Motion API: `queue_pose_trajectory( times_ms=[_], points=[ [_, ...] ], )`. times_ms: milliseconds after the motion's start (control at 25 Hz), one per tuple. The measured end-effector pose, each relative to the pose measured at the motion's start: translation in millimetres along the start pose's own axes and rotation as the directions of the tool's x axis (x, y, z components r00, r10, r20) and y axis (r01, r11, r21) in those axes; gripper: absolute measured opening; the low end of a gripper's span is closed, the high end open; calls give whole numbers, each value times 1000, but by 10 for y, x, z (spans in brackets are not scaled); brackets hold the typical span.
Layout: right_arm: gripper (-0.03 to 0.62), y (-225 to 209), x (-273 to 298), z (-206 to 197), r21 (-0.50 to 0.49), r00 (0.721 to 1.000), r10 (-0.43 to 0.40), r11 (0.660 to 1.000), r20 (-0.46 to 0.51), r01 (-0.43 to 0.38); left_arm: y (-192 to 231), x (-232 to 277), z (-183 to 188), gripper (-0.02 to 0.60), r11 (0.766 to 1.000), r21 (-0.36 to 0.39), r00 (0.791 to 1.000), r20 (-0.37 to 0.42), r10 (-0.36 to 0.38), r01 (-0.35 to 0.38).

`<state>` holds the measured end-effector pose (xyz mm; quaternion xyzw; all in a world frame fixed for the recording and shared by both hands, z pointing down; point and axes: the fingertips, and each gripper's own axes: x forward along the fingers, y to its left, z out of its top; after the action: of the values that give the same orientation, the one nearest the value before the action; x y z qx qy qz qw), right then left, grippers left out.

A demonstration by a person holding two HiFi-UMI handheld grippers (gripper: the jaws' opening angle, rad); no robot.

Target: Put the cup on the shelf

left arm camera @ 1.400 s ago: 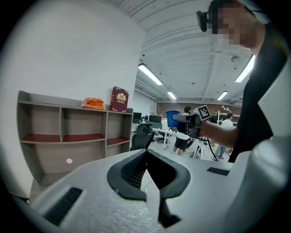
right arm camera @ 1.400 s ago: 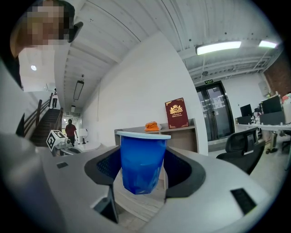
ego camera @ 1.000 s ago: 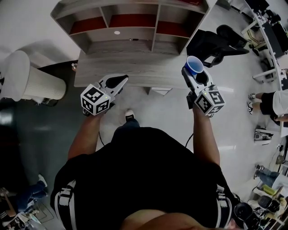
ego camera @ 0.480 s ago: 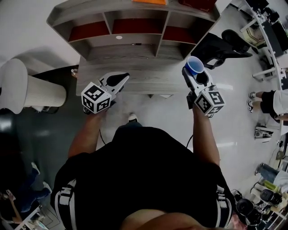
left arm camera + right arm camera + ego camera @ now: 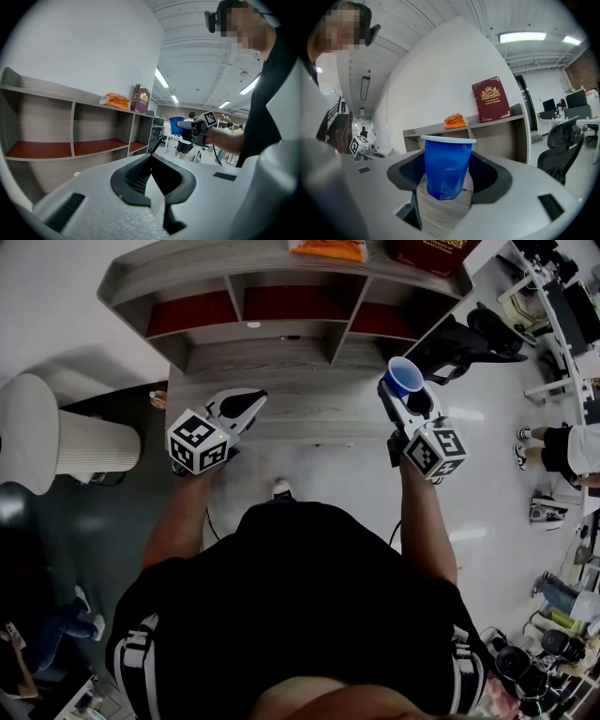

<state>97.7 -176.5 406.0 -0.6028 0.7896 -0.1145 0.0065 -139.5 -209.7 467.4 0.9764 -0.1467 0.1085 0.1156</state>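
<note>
The right gripper [image 5: 401,393] clamps the blue cup [image 5: 403,377] upright between its jaws, at one o'clock from the person, above the desk's [image 5: 281,401] right end. The shelf [image 5: 281,329] stands at twelve o'clock (a book [image 5: 431,253] and an orange packet [image 5: 328,248] on top). The left gripper [image 5: 251,401], at eleven o'clock, is closed and empty.

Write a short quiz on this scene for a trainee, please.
1. Which gripper holds the blue cup?
2. True or false: the left gripper is shut and empty.
3. What is on top of the shelf with the orange packet? A: a dark red book. B: a bottle. C: a plate.
Key: 1 the right gripper; 2 true; 3 A.
</note>
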Motion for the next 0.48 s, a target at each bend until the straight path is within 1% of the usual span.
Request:
queue_pose_trajectory(
  times_ms=[280,480],
  points=[
    [282,75,218,69,-6,1000,-28,1000,-6,28,279,-57,67,17,1000,-5,1000,7,-27,27],
    [282,175,315,75,-13,999,-53,998,-5,53,359,-83,6,17,997,-9,997,-11,-70,70]
  ],
)
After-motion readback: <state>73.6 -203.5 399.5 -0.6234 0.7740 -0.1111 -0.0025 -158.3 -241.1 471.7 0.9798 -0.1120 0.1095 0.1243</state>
